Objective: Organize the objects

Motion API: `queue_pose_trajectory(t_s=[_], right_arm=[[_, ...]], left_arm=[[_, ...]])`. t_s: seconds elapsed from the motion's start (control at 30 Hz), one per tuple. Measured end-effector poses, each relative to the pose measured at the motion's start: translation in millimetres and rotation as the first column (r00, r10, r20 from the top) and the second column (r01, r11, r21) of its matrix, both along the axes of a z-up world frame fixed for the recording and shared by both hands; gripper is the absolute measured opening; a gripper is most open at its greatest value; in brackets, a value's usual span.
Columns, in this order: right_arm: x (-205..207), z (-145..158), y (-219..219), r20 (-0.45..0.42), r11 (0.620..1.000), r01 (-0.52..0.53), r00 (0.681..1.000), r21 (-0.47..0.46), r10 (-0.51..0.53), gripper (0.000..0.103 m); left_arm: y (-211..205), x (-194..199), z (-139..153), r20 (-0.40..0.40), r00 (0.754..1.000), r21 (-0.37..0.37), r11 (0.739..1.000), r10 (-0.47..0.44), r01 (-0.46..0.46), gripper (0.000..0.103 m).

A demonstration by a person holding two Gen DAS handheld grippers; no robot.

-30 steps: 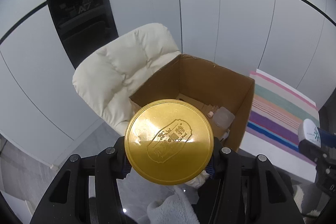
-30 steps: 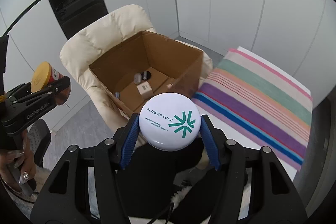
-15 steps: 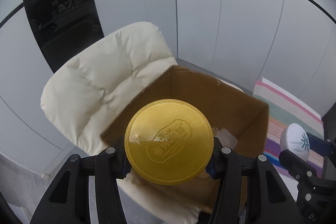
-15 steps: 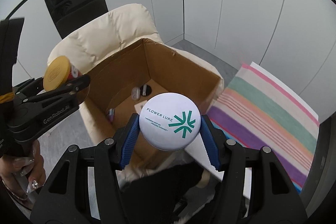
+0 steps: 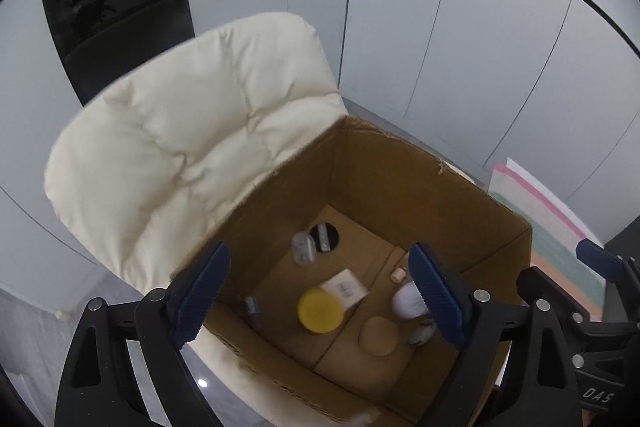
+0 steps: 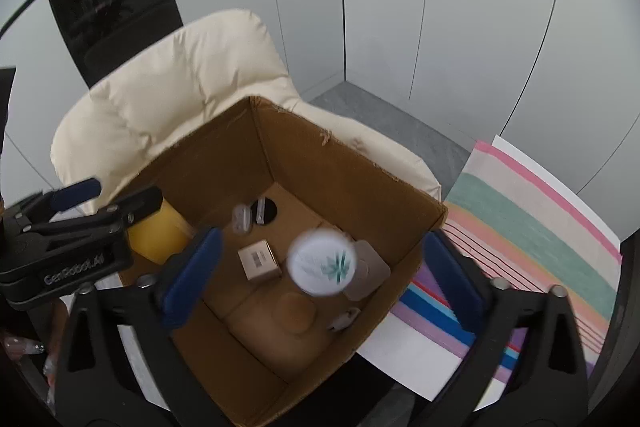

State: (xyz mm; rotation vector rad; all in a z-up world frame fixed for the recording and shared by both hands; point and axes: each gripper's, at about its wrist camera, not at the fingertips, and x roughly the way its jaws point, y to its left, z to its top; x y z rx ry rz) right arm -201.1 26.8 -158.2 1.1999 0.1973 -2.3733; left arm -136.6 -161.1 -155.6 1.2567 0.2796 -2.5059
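Now both your grippers, left [image 5: 316,301] and right [image 6: 320,275], gape wide and empty directly above the box [image 5: 400,163]; jars below.

Left gripper [image 5: 318,297] and right gripper [image 6: 320,277], both poised above the cardboard box [image 5: 400,167], blue-padded jaws spread wide and empty. Fingers [image 6: 20,345] of the left hand appear behind the left gripper.
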Motion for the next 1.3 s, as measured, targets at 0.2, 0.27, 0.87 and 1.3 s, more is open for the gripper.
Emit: queue_pose_trajectory(t_s=[0.2,0.27,0.87,1.3], right_arm=[[7.1,7.4,8.6,0.011,1.0,0.03,0.999,0.009,-0.03,0.103],[13.9,13.9,14.4,0.005,0.998,0.053,0.999,0.013,-0.053,0.103],[119.1,146.0,150.6,0.113,0.843,0.538,0.838,-0.005,-0.534,0.103],[176.3,168.3,176.9,0.18,0.804,0.594,0.792,-0.007,-0.584,0.103]], left_arm=[[13.1,0.8,4.7,0.017,0.999,-0.017,0.999,-0.047,0.047,0.094],[17.3,2.2,9.8,0.024,0.998,-0.017,0.998,-0.066,0.067,0.095],[116.7,61.0,181.6,0.061,0.918,0.055,0.92,-0.391,0.388,0.097],[162.7,111.2,195.5,0.177,0.875,-0.137,0.869,-0.45,0.475,0.103]])
